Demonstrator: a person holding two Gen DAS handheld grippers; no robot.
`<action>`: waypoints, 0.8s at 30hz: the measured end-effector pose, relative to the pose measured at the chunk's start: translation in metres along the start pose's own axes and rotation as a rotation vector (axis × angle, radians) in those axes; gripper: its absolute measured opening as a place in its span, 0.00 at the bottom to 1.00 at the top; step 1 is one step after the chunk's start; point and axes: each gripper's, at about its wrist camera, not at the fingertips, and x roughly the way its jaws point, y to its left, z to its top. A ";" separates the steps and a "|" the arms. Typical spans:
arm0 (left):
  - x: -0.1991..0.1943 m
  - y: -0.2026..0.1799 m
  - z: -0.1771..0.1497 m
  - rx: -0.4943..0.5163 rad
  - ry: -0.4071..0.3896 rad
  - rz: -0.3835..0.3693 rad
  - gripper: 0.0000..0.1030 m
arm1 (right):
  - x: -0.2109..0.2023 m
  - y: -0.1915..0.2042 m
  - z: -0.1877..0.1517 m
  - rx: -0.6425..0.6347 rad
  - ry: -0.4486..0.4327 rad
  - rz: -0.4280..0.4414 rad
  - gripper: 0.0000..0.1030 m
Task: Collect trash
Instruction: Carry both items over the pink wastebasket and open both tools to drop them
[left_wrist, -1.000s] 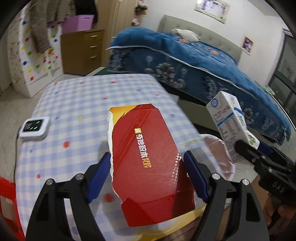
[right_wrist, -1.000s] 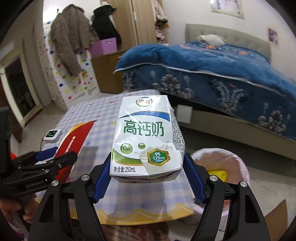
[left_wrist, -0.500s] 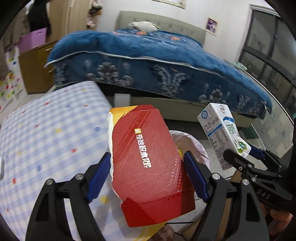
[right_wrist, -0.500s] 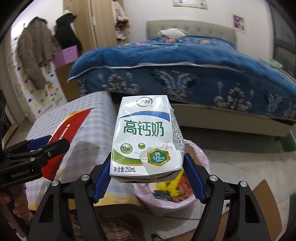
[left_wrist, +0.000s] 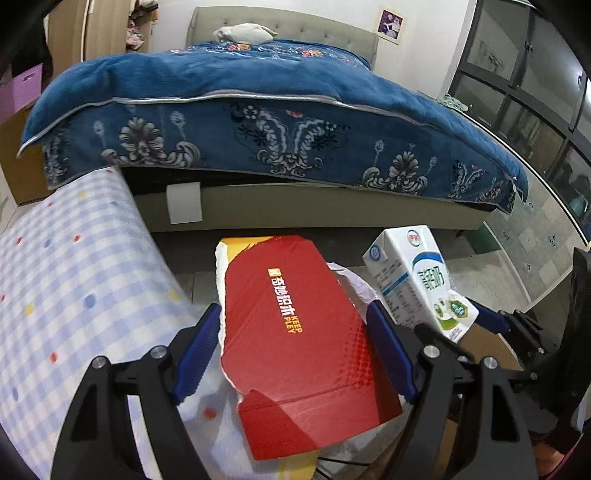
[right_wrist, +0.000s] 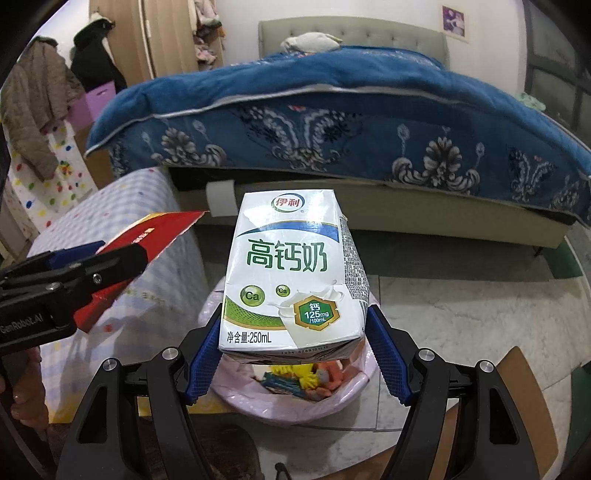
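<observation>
Left claw closing on red box, right claw pinching milk carton, checked worktop lower left, blue bed across top, bin on floor below.

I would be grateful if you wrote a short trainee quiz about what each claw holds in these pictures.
1. True or false: the right claw grips a milk carton.
2. The left claw holds: A) a red box; B) a bottle; C) a cup.
3. What stands on the floor below the milk carton?

Key: 1 true. 2 A. 3 The lined trash bin, which already has rubbish in it.
</observation>
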 end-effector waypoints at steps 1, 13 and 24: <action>0.006 -0.001 0.003 0.003 0.007 -0.007 0.66 | 0.004 -0.002 0.001 0.002 0.004 -0.001 0.71; 0.014 0.034 0.006 -0.091 0.006 0.069 0.90 | 0.028 -0.024 -0.005 0.067 0.062 -0.007 0.81; -0.065 0.054 -0.018 -0.108 -0.053 0.189 0.93 | -0.036 0.004 -0.003 0.056 -0.001 0.035 0.86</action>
